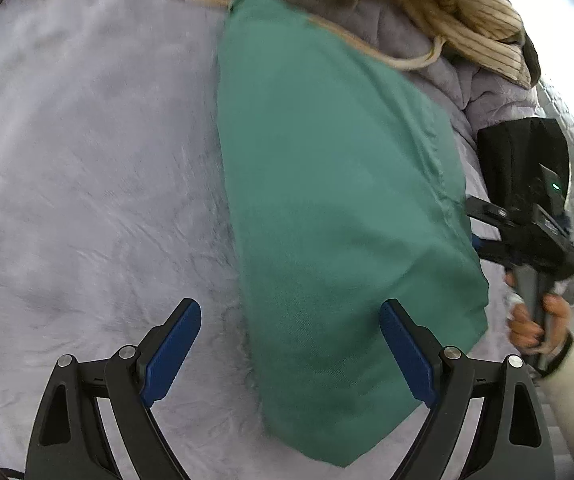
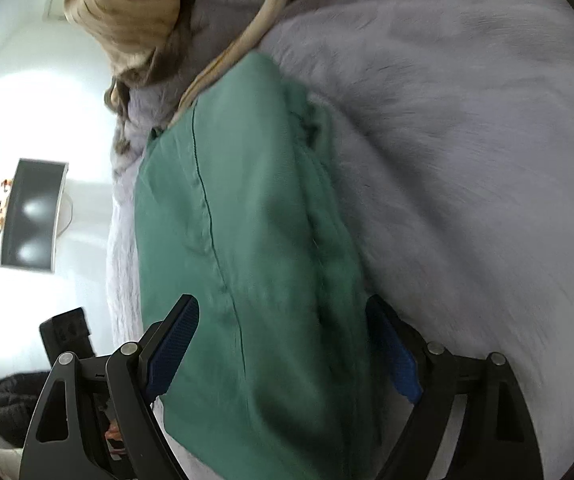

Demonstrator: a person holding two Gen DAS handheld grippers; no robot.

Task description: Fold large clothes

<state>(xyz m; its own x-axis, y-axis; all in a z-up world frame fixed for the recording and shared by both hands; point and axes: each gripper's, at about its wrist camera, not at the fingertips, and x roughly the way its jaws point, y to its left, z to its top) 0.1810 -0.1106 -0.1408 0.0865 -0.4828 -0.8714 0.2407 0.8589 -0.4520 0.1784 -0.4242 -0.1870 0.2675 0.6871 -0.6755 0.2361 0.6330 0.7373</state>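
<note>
Gaping empty: left tongs (image 1: 291, 354), right tongs (image 2: 283, 350); only right view shows monitor (image 2: 33, 214)

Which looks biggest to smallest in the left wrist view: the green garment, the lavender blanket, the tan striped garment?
1. lavender blanket, covering most of the frame.
2. green garment.
3. tan striped garment, cut off by the frame edge and farther away, so its true size is unsure.

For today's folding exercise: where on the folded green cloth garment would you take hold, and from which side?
Probably the near narrow end of the folded green cloth garment, approached from this near side: it lies long and flat on the fluffy grey blanket, and the open right hand-held gripper already straddles that end.
</note>
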